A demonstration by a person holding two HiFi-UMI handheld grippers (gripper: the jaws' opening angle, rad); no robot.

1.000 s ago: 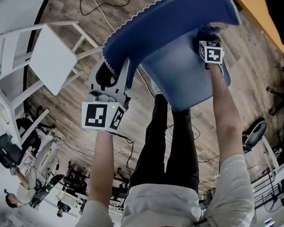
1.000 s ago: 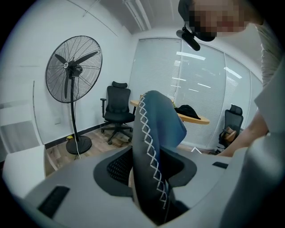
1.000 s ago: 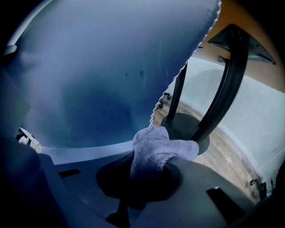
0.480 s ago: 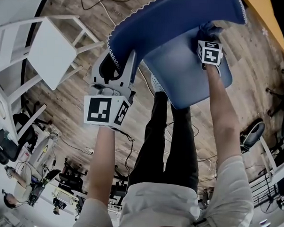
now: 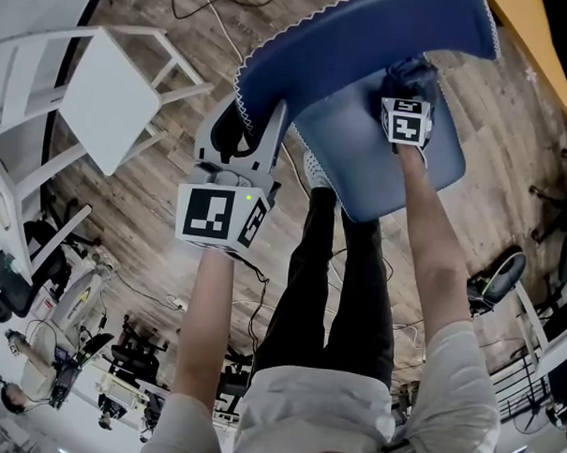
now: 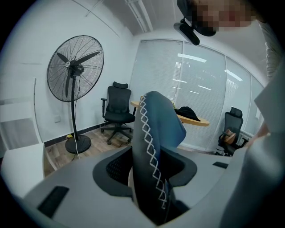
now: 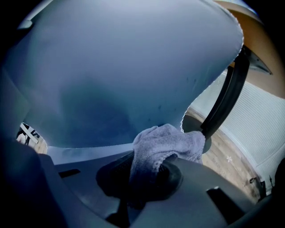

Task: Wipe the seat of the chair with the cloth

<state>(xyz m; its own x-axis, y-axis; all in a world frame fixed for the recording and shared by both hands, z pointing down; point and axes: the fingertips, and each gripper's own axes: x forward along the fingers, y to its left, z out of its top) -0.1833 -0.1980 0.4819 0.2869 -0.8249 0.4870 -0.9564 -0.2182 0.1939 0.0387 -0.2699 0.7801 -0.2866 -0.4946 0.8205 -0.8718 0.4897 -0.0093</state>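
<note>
A blue cloth (image 5: 367,37) with a white zigzag-stitched edge hangs stretched in the air between both grippers, over the wood floor. My left gripper (image 5: 243,127) is shut on the cloth's near left edge, and the left gripper view shows the stitched hem (image 6: 151,151) pinched between the jaws. My right gripper (image 5: 409,78) is shut on a bunched corner of the cloth (image 7: 164,144), with the rest spread out above it. The white chair (image 5: 100,98) stands to the left, its flat seat bare and well apart from both grippers.
The person's dark trouser legs (image 5: 343,270) are below the cloth. Cables (image 5: 213,7) run across the floor. An orange table edge (image 5: 545,40) sits at top right. A standing fan (image 6: 75,67) and black office chairs (image 6: 118,107) stand by the far wall.
Both grippers have shifted slightly right and up in the head view, carrying the cloth with them. The chair sits a little further left in view. Both grips are unchanged.
</note>
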